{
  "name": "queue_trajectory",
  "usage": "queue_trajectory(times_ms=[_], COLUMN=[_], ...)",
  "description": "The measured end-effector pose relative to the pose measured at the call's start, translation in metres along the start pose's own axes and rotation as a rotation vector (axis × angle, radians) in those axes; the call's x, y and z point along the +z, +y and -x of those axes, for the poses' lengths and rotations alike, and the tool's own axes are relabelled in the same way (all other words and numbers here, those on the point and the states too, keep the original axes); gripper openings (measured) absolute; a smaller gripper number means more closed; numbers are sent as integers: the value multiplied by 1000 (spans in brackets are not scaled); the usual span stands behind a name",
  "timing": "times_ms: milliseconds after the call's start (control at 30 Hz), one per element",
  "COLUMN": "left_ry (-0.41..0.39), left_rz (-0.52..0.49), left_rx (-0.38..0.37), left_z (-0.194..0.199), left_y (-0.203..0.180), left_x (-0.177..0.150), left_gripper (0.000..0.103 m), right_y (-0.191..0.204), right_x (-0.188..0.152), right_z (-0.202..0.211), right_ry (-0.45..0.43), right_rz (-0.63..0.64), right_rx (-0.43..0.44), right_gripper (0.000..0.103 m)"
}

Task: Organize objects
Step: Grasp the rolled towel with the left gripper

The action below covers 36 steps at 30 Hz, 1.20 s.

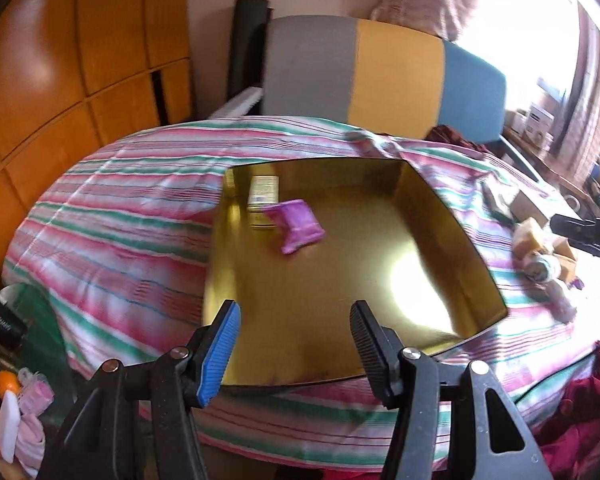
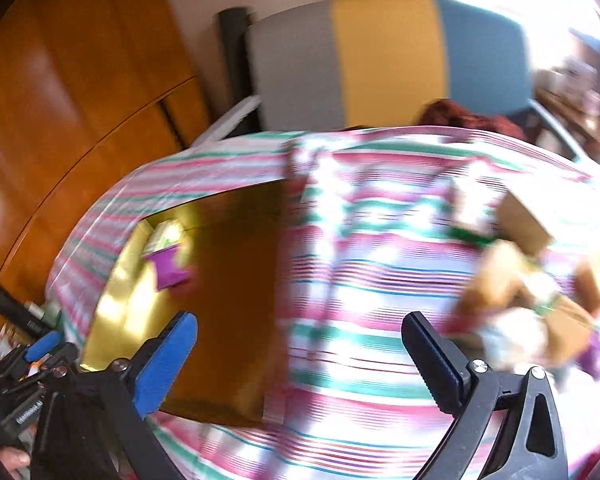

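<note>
**Friend:** What do your claws have in them?

**Me:** Nothing. My left claw (image 1: 294, 334) is part way open over the near edge of the shiny gold box (image 1: 452, 216). My right claw (image 2: 300, 360) is spread wide over the bed cover with pink, green and white stripes (image 2: 380, 280). The gold box is on its left.

**Friend:** What is in the box?

**Me:** A small purple packet (image 1: 298, 226) lies on the gold floor near the far left corner. It touches a pale little carton (image 1: 263, 196) behind it.

**Friend:** And the other things?

**Me:** A heap of small brown, white and purple packets (image 1: 544, 252) lies on the bed, right of the box. It is too blurry to tell them apart.
</note>
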<state>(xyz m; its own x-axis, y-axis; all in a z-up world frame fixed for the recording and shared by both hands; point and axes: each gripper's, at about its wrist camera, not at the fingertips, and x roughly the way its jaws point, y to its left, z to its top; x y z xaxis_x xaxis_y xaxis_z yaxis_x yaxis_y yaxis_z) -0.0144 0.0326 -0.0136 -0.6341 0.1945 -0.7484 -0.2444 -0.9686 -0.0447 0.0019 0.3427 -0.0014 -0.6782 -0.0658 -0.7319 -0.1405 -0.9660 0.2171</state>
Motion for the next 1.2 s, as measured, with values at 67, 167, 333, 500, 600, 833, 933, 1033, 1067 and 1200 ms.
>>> queue_trajectory(times_ms=[67, 167, 333, 500, 600, 833, 933, 1033, 1067, 1200], left_ry=[8, 10, 19, 34, 56, 145, 153, 173, 175, 199], left_rz=[-25, -74, -192, -330, -398, -473, -517, -563, -571, -588], left_rx=[-39, -106, -211, -324, -370, -429, -463, -485, -492, -491], left_z=[-2, -5, -9, -14, -24, -54, -64, -77, -81, -98], left_y=[-12, -36, -94, -162, -202, -266, -288, -308, -313, -335], left_x=[5, 14, 28, 34, 31, 22, 25, 28, 29, 36], left_gripper=[58, 58, 58, 58, 58, 54, 51, 51, 50, 50], right_y=[-33, -92, -184, -229, -237, -243, -249, -256, -257, -257], right_x=[-1, -6, -24, -44, -48, -54, -58, -62, -62, -62], right_z=[14, 43, 82, 90, 95, 101, 99, 98, 98, 97], right_ry=[-19, -64, -120, -127, -183, -237, -240, -240, -240, -238], right_rz=[-47, -151, -379, -495, -551, -600, -644, -680, -683, -680], right_rx=[-54, -153, -296, -322, -256, -159, -134, -111, -107, -93], right_gripper=[103, 103, 103, 103, 103, 103, 103, 103, 103, 103])
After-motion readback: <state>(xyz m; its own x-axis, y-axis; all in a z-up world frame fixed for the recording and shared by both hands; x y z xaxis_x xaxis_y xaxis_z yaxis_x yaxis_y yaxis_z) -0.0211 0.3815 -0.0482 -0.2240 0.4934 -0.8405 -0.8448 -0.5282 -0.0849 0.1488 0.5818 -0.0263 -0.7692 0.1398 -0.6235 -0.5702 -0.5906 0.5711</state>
